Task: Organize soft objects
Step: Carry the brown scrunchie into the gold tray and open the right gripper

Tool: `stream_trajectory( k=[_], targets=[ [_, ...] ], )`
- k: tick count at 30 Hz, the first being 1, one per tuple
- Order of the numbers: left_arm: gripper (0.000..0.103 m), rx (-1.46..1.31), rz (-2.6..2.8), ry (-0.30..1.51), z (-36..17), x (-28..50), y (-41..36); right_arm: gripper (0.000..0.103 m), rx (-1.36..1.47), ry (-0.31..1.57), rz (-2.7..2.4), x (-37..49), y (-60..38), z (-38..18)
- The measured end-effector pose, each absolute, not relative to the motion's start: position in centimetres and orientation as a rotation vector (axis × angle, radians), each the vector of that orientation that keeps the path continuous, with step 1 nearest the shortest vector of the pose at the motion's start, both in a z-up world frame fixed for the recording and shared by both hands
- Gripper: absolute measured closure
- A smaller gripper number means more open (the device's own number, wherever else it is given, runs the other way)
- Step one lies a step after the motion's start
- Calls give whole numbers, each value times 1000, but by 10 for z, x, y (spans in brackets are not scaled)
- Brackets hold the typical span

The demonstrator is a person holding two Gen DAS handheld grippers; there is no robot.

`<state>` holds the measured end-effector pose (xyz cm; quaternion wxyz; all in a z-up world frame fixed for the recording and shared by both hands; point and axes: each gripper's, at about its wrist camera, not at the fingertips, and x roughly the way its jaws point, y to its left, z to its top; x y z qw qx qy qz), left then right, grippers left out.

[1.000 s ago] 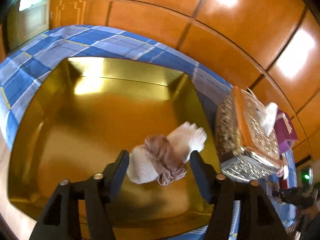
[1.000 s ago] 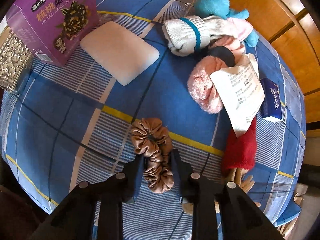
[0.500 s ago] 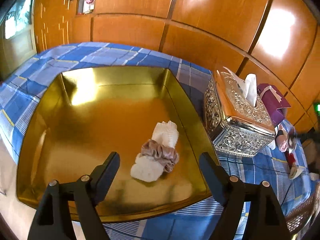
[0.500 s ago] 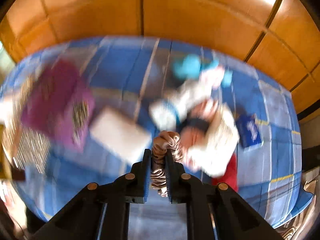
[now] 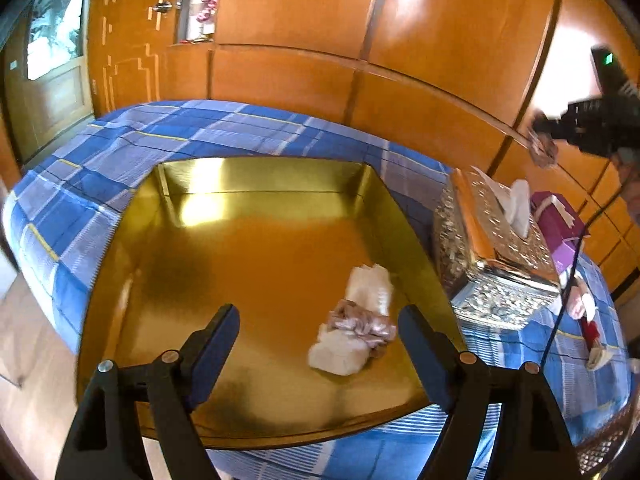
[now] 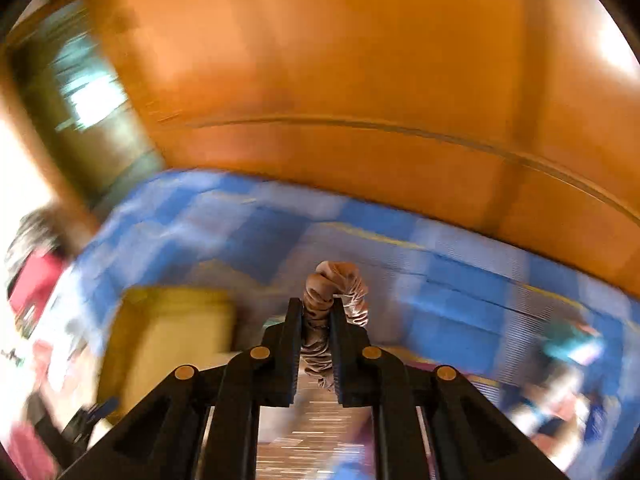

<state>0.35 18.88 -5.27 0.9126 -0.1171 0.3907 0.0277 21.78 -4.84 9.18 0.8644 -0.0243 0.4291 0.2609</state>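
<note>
Right hand-held gripper [image 6: 316,320]: jaws nearly closed, pinching a brown scrunchie [image 6: 334,294] about mid-loop, top of the loop poking out past the tips, the rest hanging down between the fingers. It's off the bench, in the air. View is heavily motion-blurred (so don't trust fine detail).

Left hand-held gripper [image 5: 318,344]: jaws wide open, holding nothing, hovering over the near edge of the gold tray [image 5: 280,436].

In the tray, right of centre near the right wall: a white sock roll [image 5: 354,328] with a pinkish scrunchie [image 5: 362,326] wrapped around its middle.

Right of the tray, on the blue checked cloth [image 5: 120,152]: an ornate silver tissue box [image 5: 496,256], just beside the tray wall; a purple box [image 5: 556,220] behind it.

My read of the step: carry the brown scrunchie to the tray.
- Keep the pinch tight; it's soft and could slip.
- Slow down before release.
- Come over the tissue box, not through it.
- Drop on bare tray floor, beside the roll.
- Left stays clear.
</note>
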Motion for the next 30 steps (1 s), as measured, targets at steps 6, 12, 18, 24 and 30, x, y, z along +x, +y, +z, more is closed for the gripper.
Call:
stream_trajectory(
  k=[6, 12, 18, 24, 30],
  targets=[
    [19, -246, 157, 774, -44, -5, 215, 91, -171, 953, 815, 157, 53, 49],
    [18, -289, 207, 769, -44, -9, 234, 61, -169, 1008, 777, 163, 103, -4],
    [15, -267, 193, 756, -43, -10, 228, 50, -153, 998, 711, 162, 97, -6],
    [15, -255, 175, 764, -45, -8, 221, 49, -186, 922, 696, 132, 64, 8],
    [15, -229, 143, 756, -41, -10, 207, 49, -233, 862, 696, 93, 23, 10]
  ],
)
